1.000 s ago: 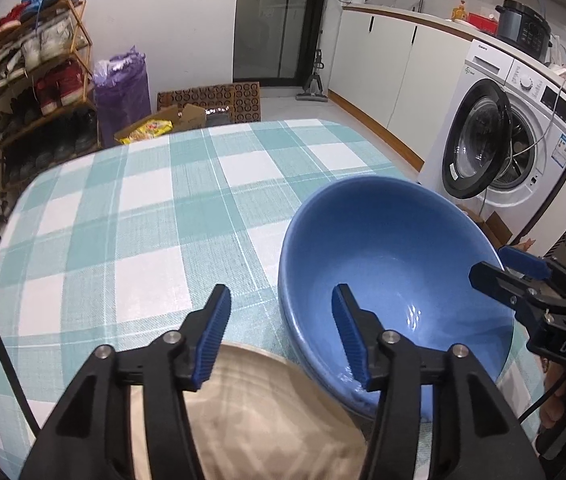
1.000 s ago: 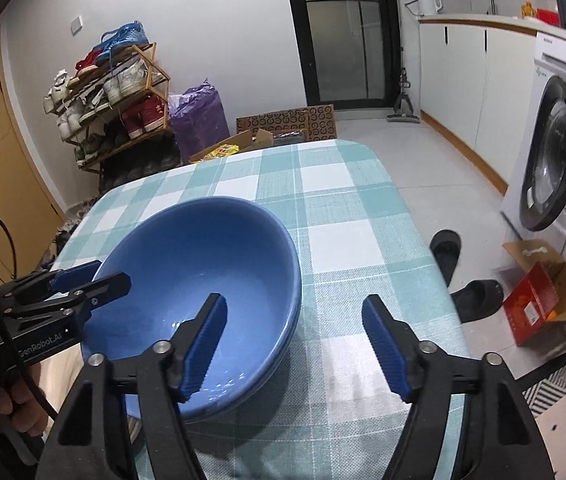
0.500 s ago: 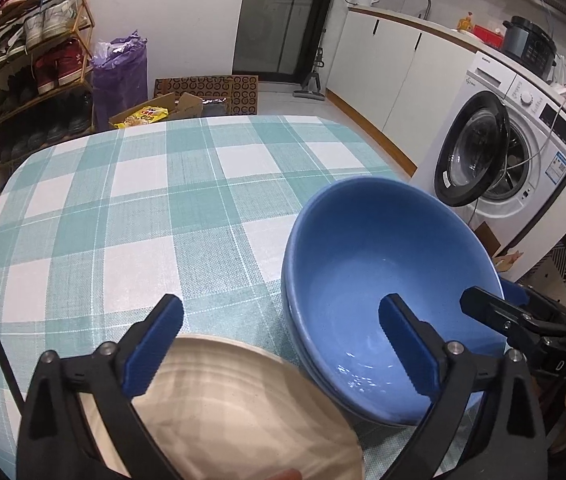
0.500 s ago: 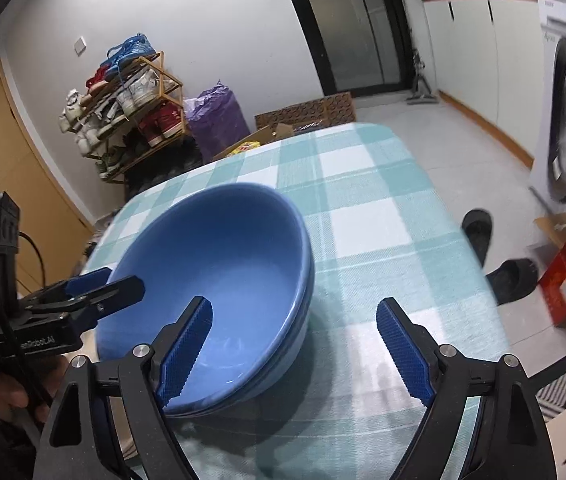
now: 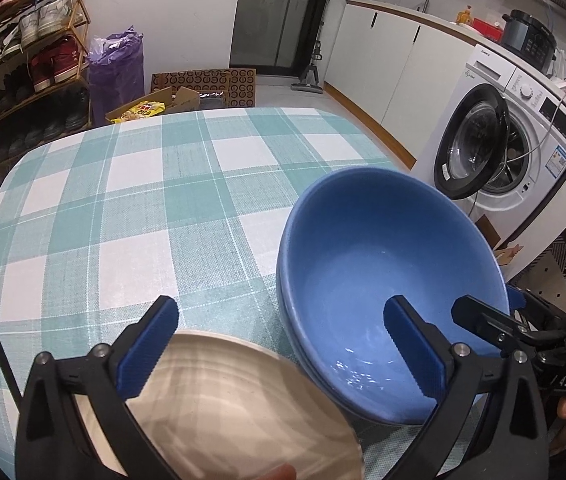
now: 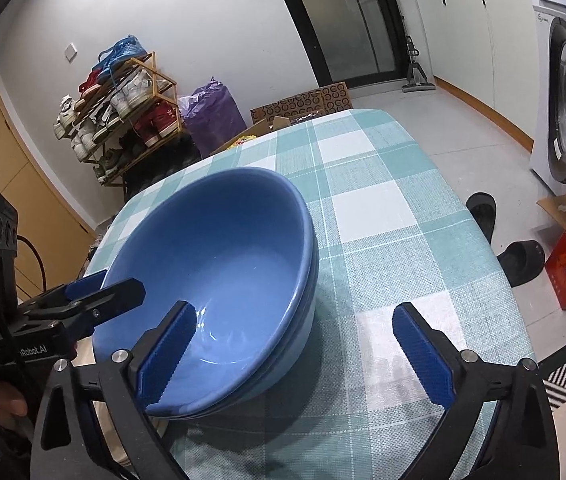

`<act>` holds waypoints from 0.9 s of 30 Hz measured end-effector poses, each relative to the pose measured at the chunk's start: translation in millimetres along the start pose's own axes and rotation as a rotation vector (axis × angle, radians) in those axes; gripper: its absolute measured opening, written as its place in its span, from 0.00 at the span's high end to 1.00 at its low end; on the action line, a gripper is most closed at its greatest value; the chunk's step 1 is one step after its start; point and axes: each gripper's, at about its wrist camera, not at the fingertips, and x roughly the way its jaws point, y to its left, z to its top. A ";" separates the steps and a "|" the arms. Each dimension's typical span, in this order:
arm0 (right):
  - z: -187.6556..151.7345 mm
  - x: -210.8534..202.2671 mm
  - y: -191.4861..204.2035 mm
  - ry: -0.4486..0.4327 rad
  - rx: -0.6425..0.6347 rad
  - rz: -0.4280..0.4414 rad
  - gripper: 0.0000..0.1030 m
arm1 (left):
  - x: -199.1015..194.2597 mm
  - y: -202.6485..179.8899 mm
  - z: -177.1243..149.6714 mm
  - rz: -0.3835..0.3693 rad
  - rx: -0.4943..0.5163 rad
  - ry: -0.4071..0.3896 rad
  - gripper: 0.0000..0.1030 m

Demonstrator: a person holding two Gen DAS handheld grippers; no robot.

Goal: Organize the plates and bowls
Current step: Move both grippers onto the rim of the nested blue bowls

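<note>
Both claws opening (nothing clamped) over nested blue bowls (image 6: 219,280), beige plate (image 5: 243,408).

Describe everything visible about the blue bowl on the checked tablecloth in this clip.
The large glossy blue ceramic-looking bowl is round, deep and empty, with light glinting off its glazed inside. A second blue rim shows just under its own, so it appears nested in another bowl of the same kind. The stack sits upright on the teal-and-white checked tablecloth, near the table's right edge in the left wrist view. A beige plate lies close beside it; contact is unclear. Neither gripper grips it.
</note>
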 end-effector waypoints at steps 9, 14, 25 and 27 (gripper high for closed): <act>-2.2 4.6 -1.3 0.030 0.012 0.018 0.02 | 2.6 -5.7 -2.7 0.006 0.019 0.023 0.00; -3.5 2.4 1.7 0.029 0.005 0.042 0.02 | 3.3 -7.1 -2.5 0.013 0.021 0.028 0.00; -4.7 -1.1 7.1 0.028 -0.033 0.083 0.20 | 0.9 -8.8 -2.7 0.001 0.029 0.026 0.07; -5.2 0.0 7.6 0.040 -0.036 0.087 0.24 | -0.4 -9.2 -2.8 -0.013 0.029 0.029 0.18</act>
